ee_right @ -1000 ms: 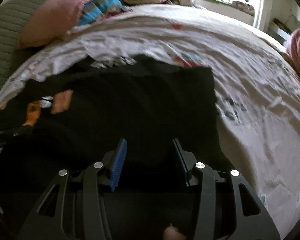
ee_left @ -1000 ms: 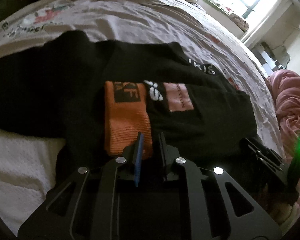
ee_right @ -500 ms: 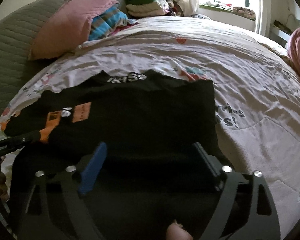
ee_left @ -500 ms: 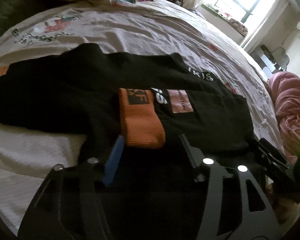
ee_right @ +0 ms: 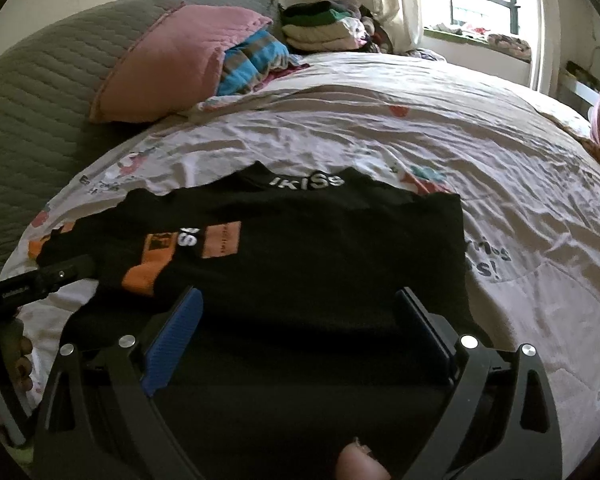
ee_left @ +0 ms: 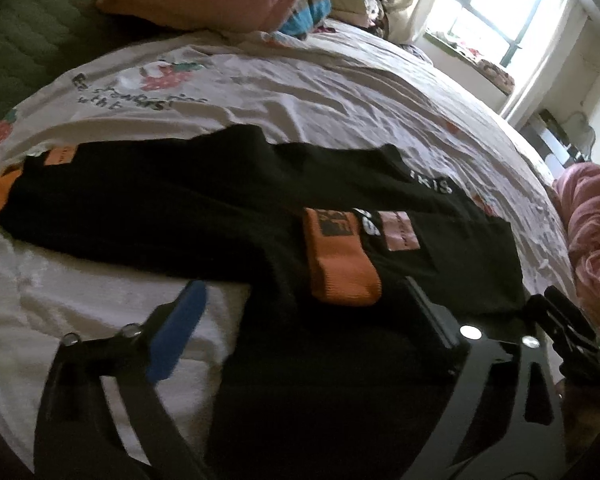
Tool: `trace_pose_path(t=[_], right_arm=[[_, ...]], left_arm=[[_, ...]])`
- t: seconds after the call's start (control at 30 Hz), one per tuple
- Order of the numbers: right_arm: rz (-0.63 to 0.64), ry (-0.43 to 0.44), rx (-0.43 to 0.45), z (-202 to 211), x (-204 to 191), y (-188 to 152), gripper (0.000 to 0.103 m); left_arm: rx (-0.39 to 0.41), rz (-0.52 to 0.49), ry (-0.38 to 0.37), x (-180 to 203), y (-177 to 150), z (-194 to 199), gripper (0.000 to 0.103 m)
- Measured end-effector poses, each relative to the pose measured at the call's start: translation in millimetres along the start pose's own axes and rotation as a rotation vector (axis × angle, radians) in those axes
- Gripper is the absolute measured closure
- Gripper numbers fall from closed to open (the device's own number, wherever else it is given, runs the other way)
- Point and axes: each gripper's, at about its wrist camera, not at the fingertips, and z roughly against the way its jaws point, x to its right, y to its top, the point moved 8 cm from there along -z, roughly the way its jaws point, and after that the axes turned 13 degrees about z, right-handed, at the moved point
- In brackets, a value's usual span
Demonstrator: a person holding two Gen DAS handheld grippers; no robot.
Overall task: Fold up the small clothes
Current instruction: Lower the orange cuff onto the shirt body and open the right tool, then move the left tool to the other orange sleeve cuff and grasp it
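A black sweatshirt (ee_left: 204,208) with orange cuffs lies flat on the bed, one sleeve folded across its body so the orange cuff (ee_left: 340,268) lies on the chest. It also shows in the right wrist view (ee_right: 320,248). My left gripper (ee_left: 304,308) is open and empty, just above the garment's near edge. My right gripper (ee_right: 300,316) is open and empty over the near hem. The other sleeve (ee_left: 60,184) stretches out to the left.
The bed sheet (ee_right: 440,140) is pale with printed letters. A pink pillow (ee_right: 172,64) and folded clothes (ee_right: 320,28) sit at the headboard. A pink blanket (ee_left: 592,216) lies at the right. The right gripper shows in the left wrist view (ee_left: 568,328).
Both grippers opened, the left from nearly shut near the orange cuff, and pulled back and up from the garment. The folded sleeve stays on the chest.
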Motion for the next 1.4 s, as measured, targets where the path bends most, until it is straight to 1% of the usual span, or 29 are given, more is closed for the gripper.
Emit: trace_pose_path(t=[0.2,0.37,0.6,0.77,1.07,1.27,1.4], right_arm=[[0.036,0.025,0.017,3,-24,13,0.007],[0.073,0.047,0.03,3,-49,25,0.007],[0.129,0.08,0.053,-2,-88,45,0.007],[0.171,0.113,0.058,-10,-121,57,0.007],[0.26,0.174,0.04,-28,-179,60,0.007],[0.289,0.204,0.02,-39,-201,57,0.007],[0.286,0.209,0.011,-45,-202,54,0.007]], left_arm=[[0.054,0.027,0.043,-27,14,14,0.011],[0.094,0.077,0.074,-59,28,26,0.011],[0.123,0.153,0.071,-95,41,39,0.011],[0.145,0.199,0.089,-123,50,45,0.011],[0.171,0.28,0.11,-171,65,45,0.011],[0.181,0.336,0.134,-204,79,41,0.011],[0.177,0.395,0.162,-232,86,34,0.011]])
